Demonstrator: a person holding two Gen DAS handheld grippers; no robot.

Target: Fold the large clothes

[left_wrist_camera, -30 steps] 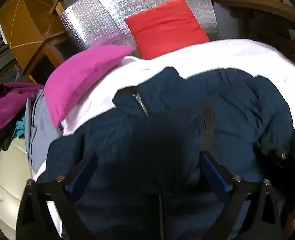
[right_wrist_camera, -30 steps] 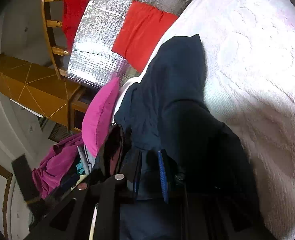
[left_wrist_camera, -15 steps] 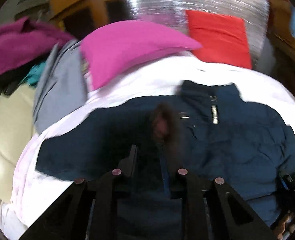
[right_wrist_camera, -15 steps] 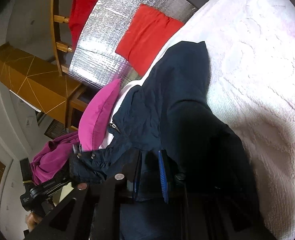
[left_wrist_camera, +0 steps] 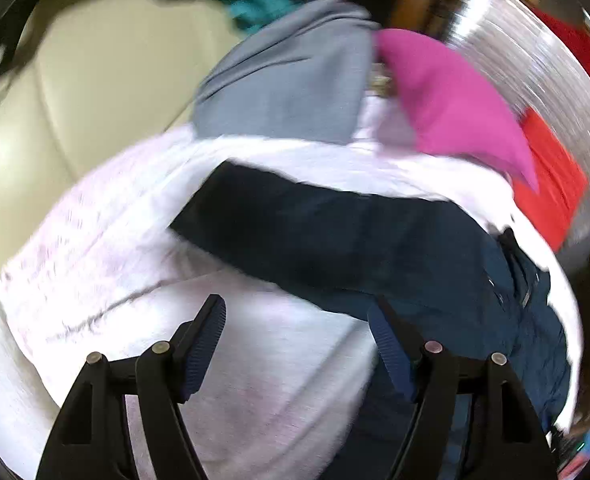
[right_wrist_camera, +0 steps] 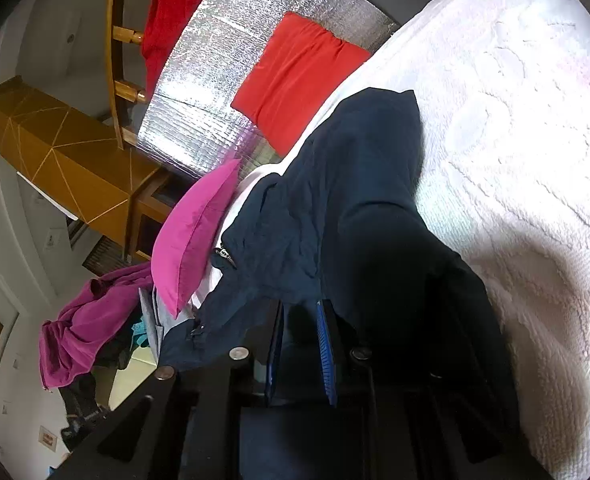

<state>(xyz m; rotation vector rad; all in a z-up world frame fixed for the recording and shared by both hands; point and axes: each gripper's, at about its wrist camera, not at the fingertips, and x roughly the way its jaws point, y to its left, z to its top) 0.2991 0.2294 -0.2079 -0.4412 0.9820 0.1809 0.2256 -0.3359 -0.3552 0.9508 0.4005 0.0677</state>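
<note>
Your work surface is the white textured blanket (right_wrist_camera: 527, 128), and the navy jacket (right_wrist_camera: 335, 208) lies across it, one sleeve (left_wrist_camera: 295, 224) stretched out flat toward the grey garment (left_wrist_camera: 295, 76) and the magenta pillow (left_wrist_camera: 451, 104) at the far edge. That sleeve is, by the look of it, the part you are dealing with now: laid out straight so it can be folded back over the body.

Your right gripper (right_wrist_camera: 301, 352) has its blue pads nearly together with navy cloth pinched between them, near the jacket's lower part; treat it as the anchor. Keep it low and steady so the body does not creep while the other side is worked.

Your left gripper (left_wrist_camera: 295, 344) has just been opening, and its jaws stand wide apart above bare blanket with nothing between them; the sleeve lies just beyond its right finger (left_wrist_camera: 391, 344). The view is smeared, so settle before you commit.

To do this step well, come down on the sleeve near its free end, take both layers in one bite, and carry it across in a flat arc so no crease bunches at the shoulder. Watch the zipper pull (right_wrist_camera: 224, 255) near the collar: it may snag. Keep the cuff clear of the pillow as you lift.
</note>
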